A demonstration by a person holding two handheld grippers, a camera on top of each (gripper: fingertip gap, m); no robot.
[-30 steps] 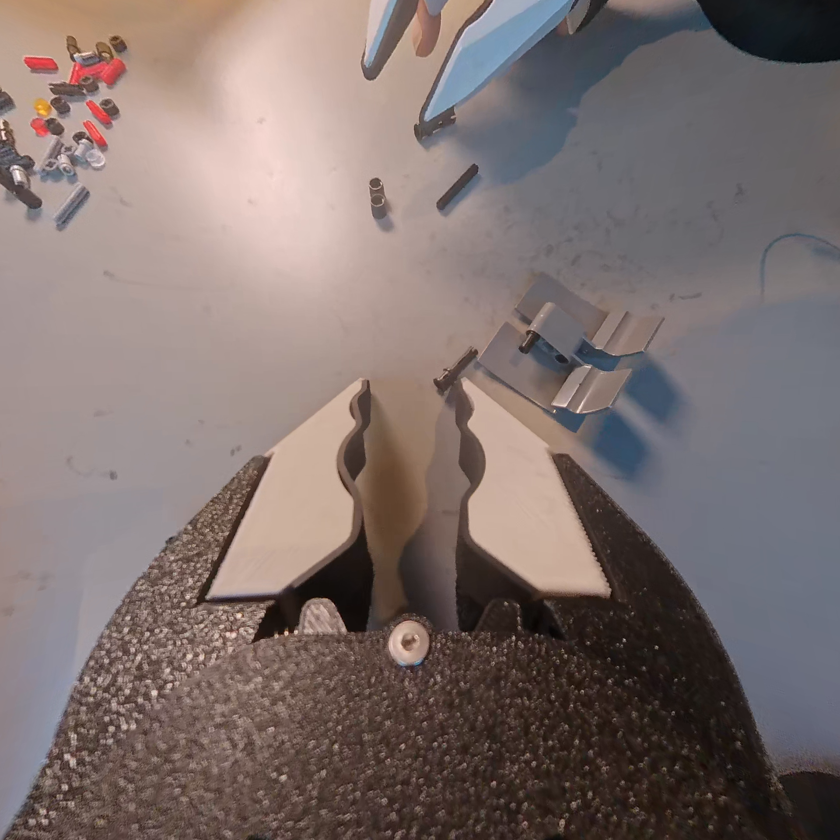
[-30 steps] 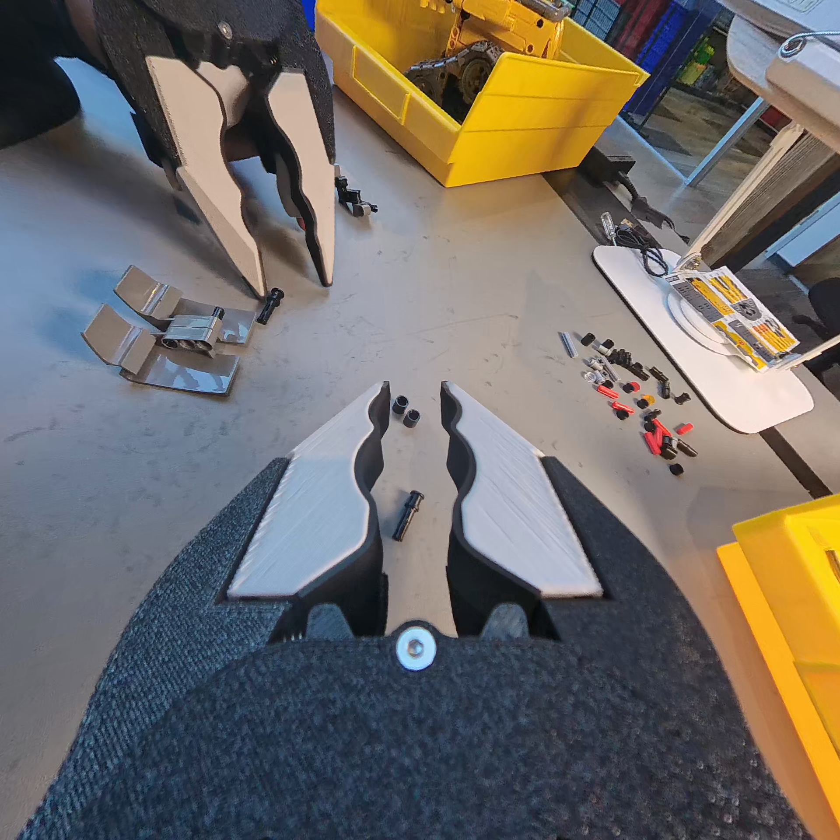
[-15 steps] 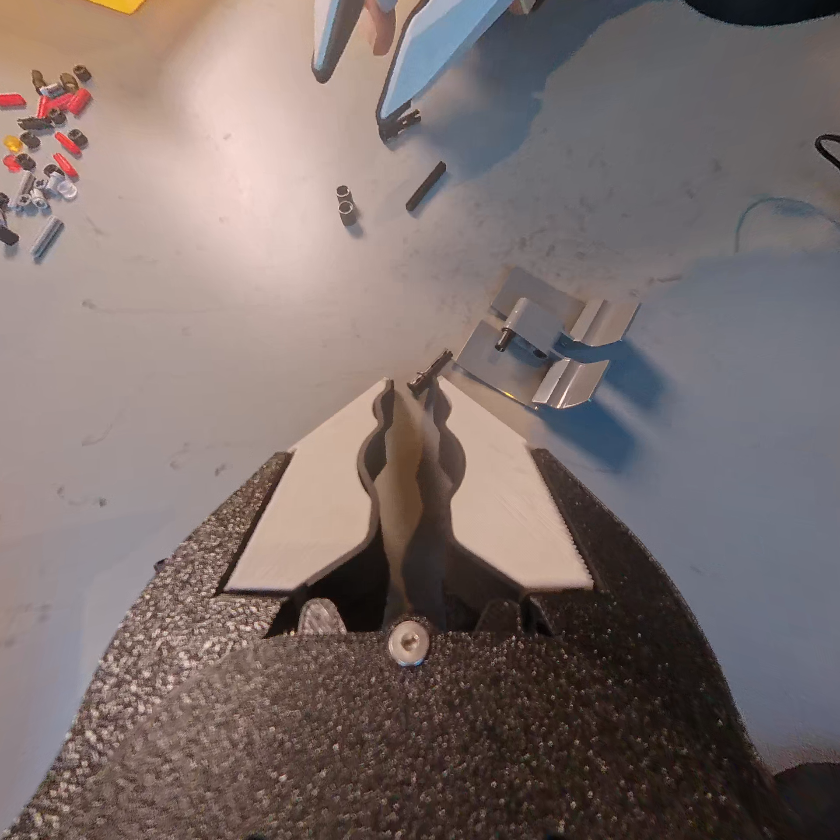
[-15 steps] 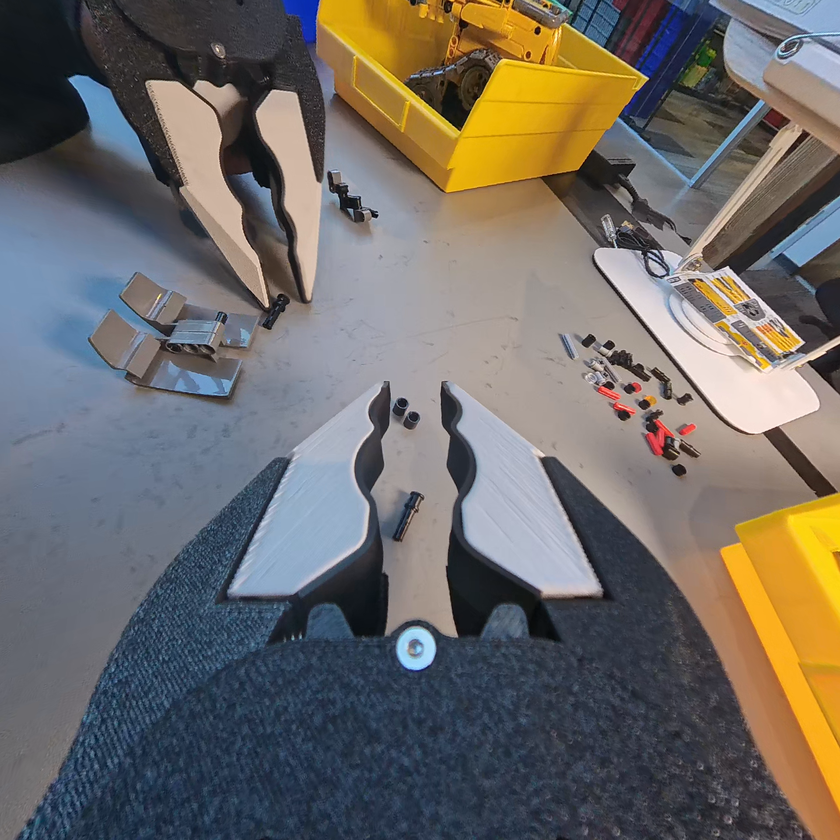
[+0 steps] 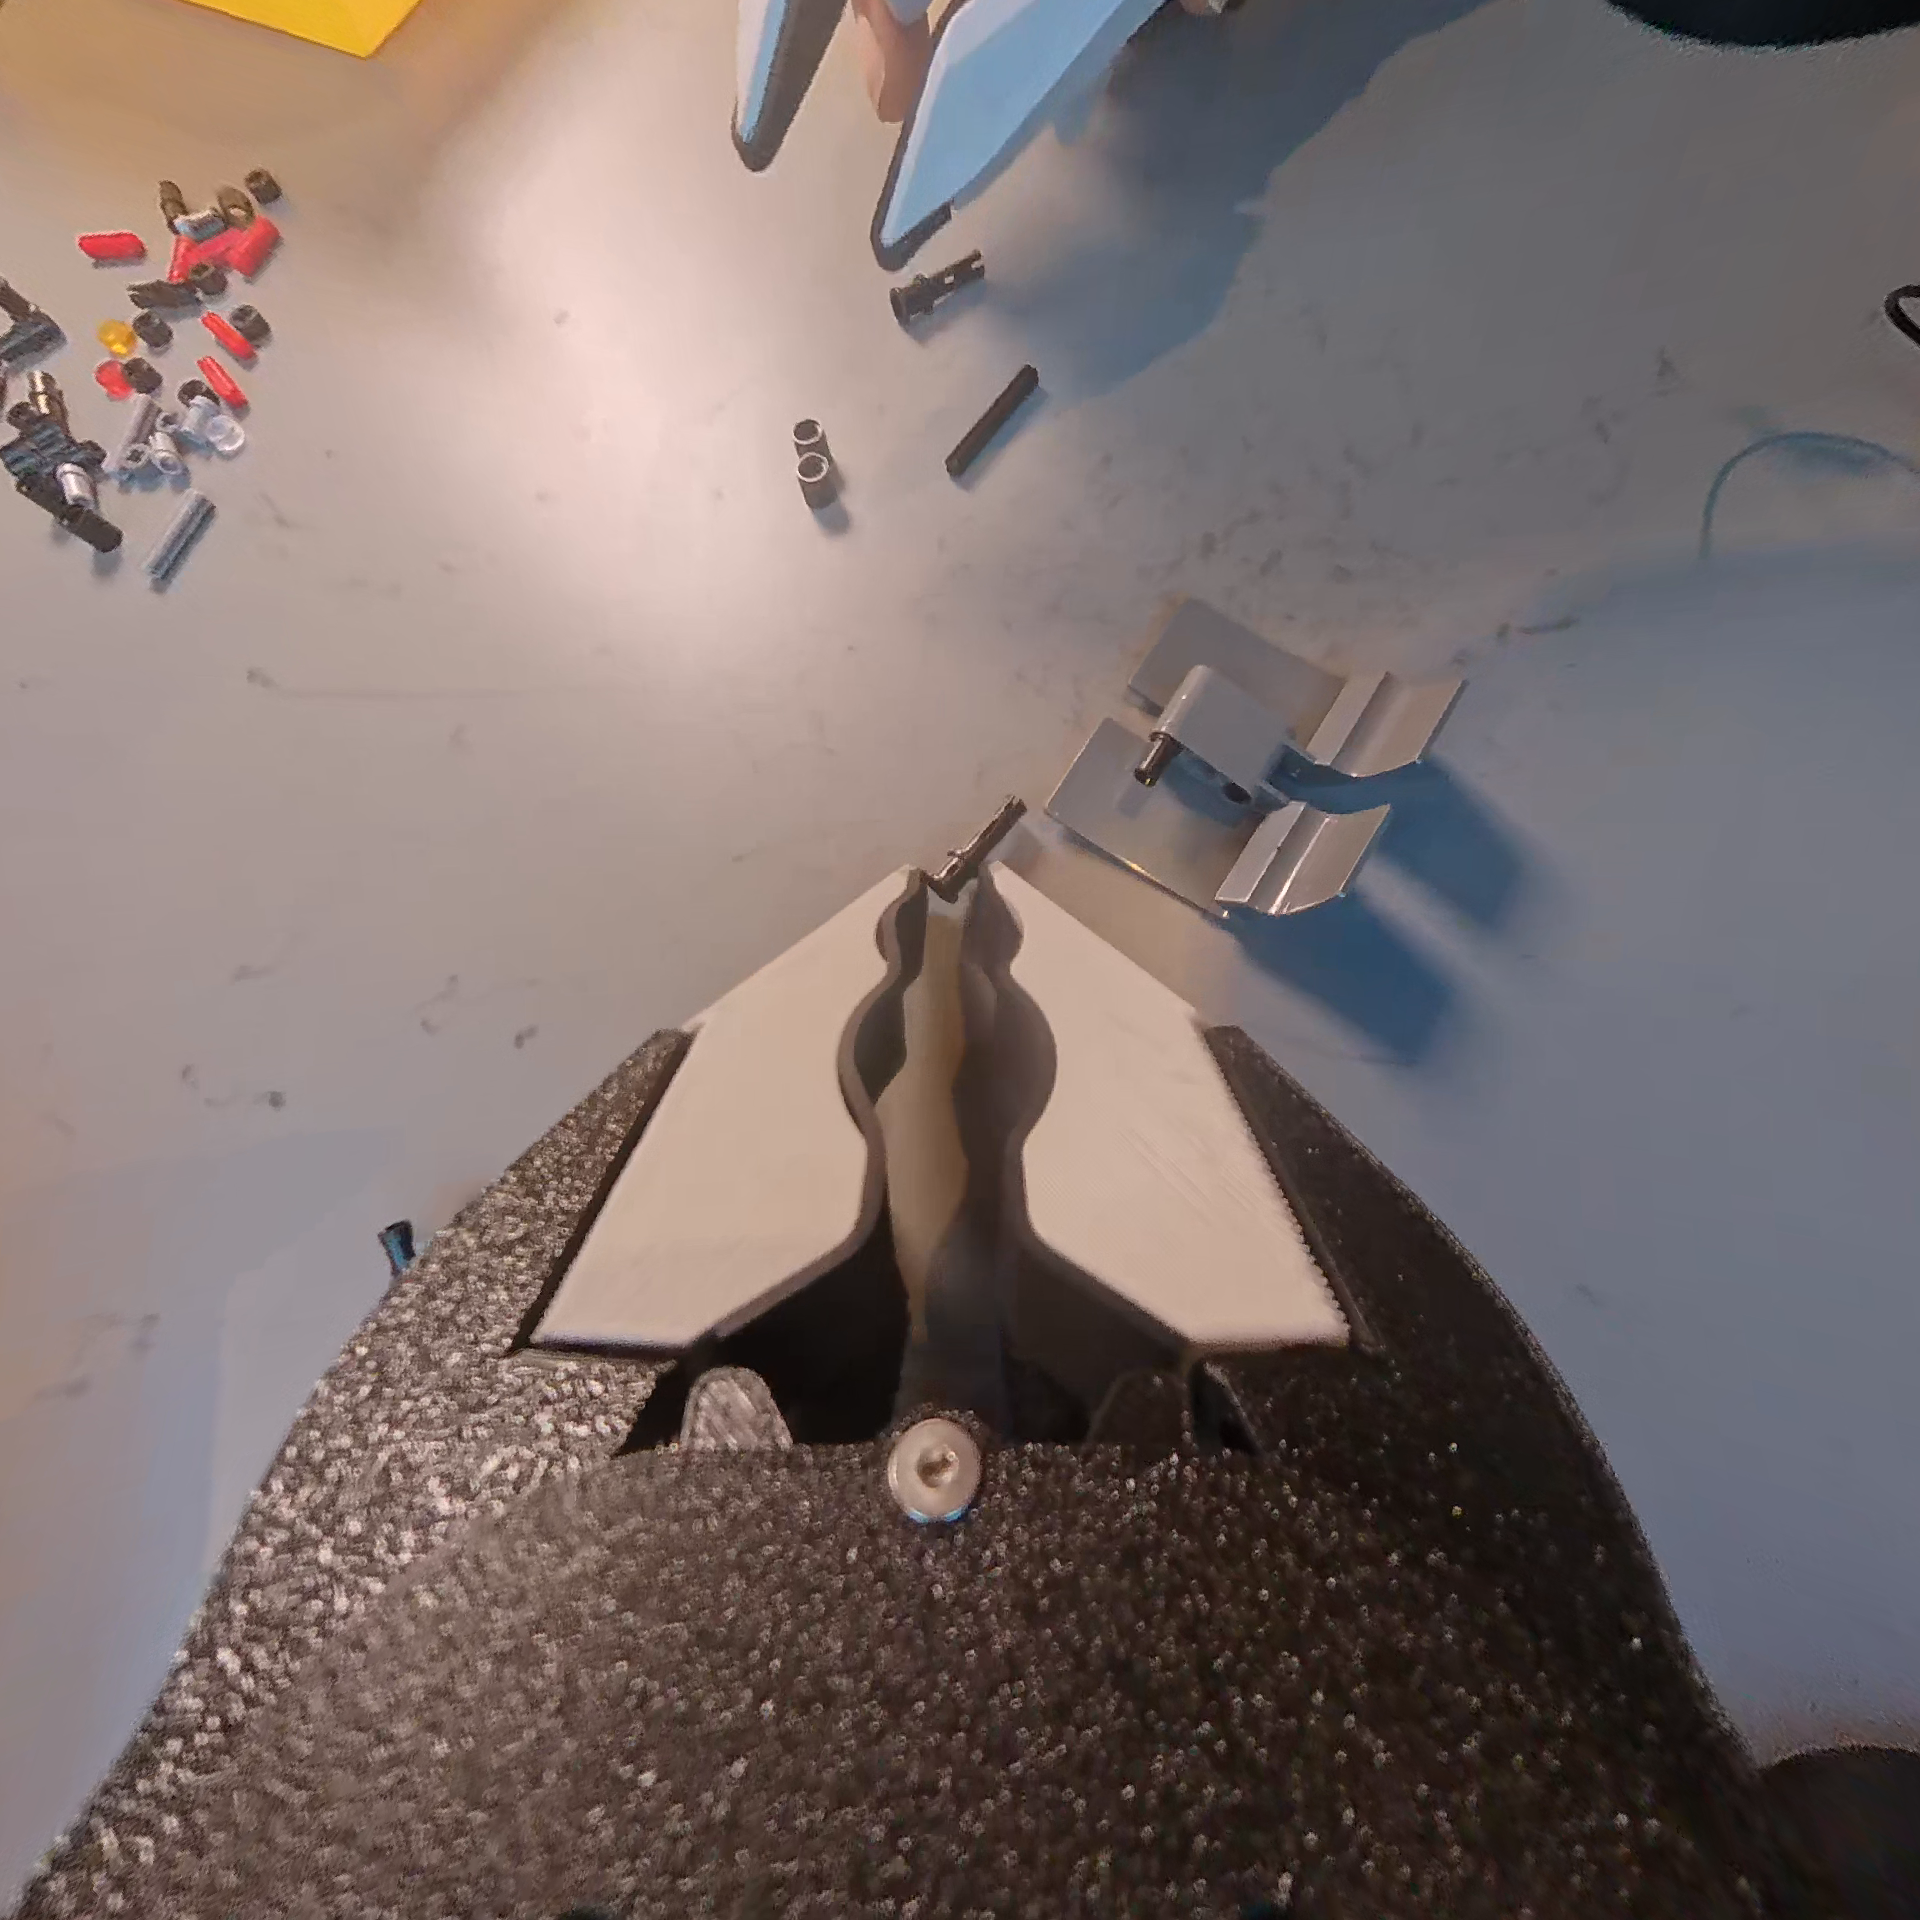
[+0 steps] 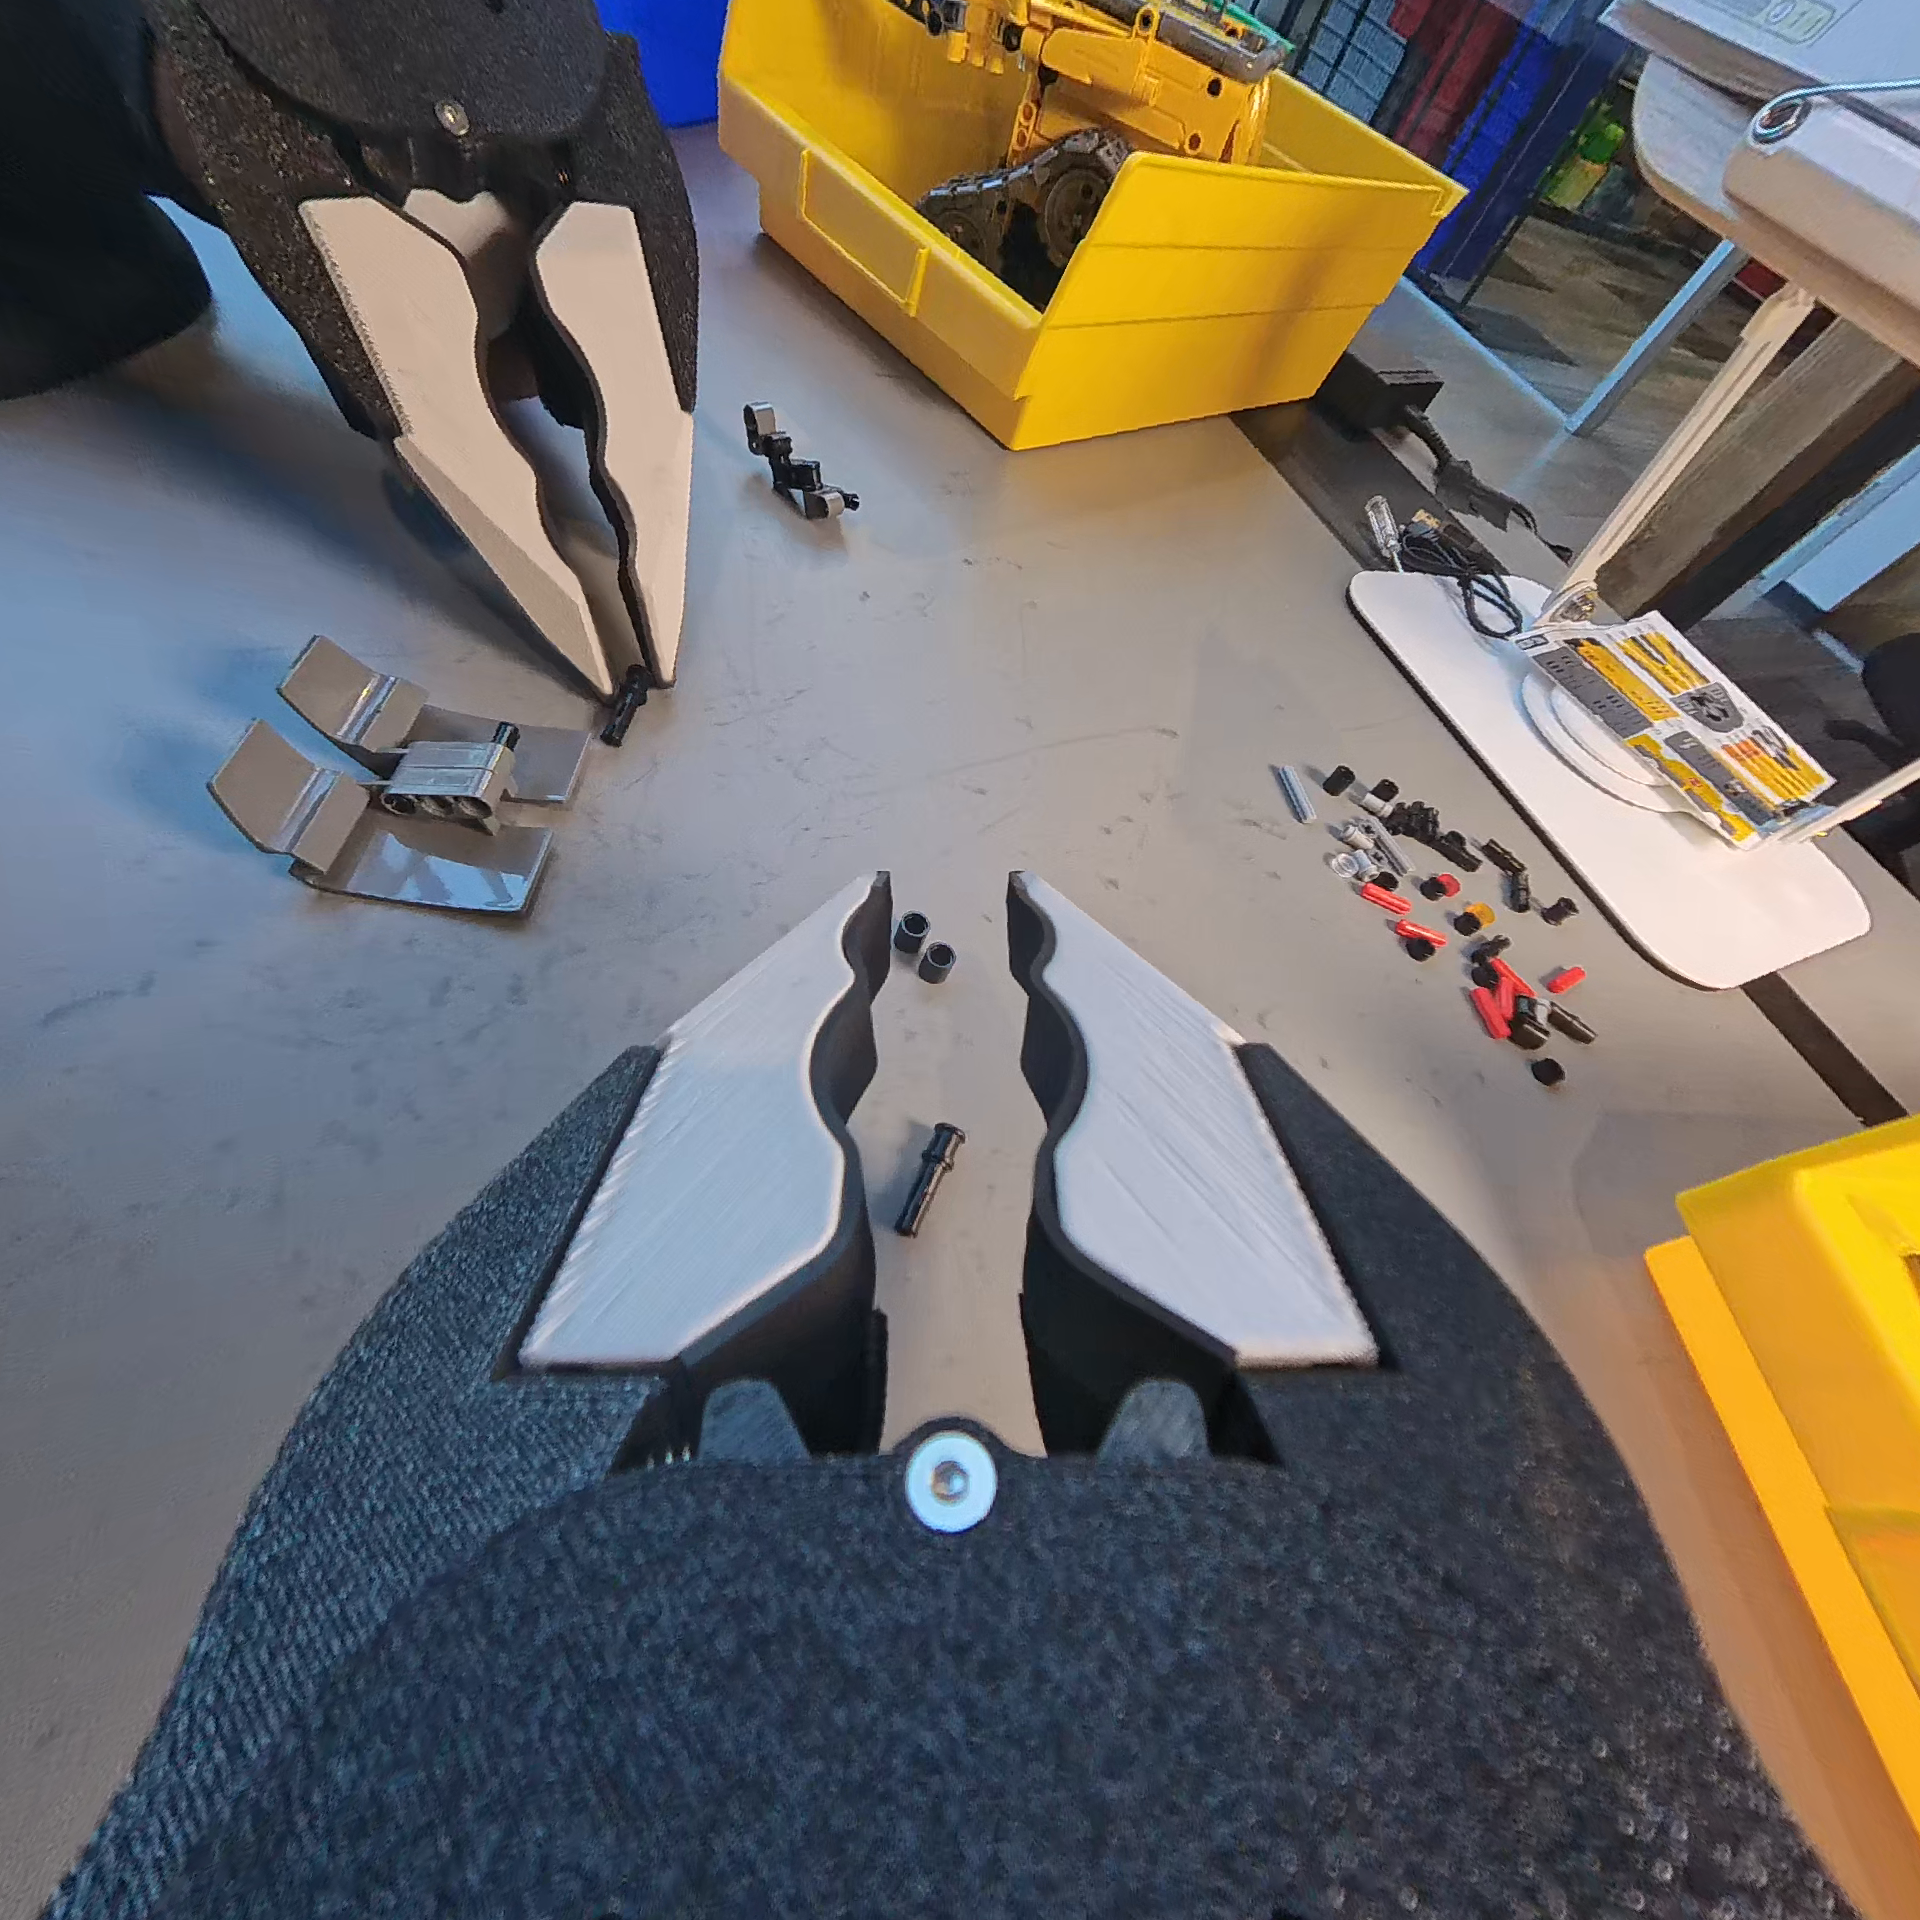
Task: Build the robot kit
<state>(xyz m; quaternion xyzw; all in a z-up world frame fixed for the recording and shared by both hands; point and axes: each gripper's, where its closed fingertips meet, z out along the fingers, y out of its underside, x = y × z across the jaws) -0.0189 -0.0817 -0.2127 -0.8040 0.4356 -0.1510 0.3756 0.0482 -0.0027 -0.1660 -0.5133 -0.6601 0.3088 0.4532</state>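
Left wrist view: left gripper [image 5: 953,881] pinching a black pin [image 5: 975,852] beside the grey panel assembly [image 5: 1252,779]; right gripper [image 6: 948,894] spread apart, empty.

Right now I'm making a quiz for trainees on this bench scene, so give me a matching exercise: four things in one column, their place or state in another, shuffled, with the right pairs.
Things
1. small black plastic pin
2. two short black plastic sleeves
3. large yellow plastic bin
4. grey plastic panel assembly

Places or states
A. holds a yellow tracked model
B. pinched at the tips of the left gripper, jaws shut
C. on the table just ahead of the right gripper, jaws open
D. flat on the table beside the left gripper's tips

Pairs: 1-B, 2-C, 3-A, 4-D
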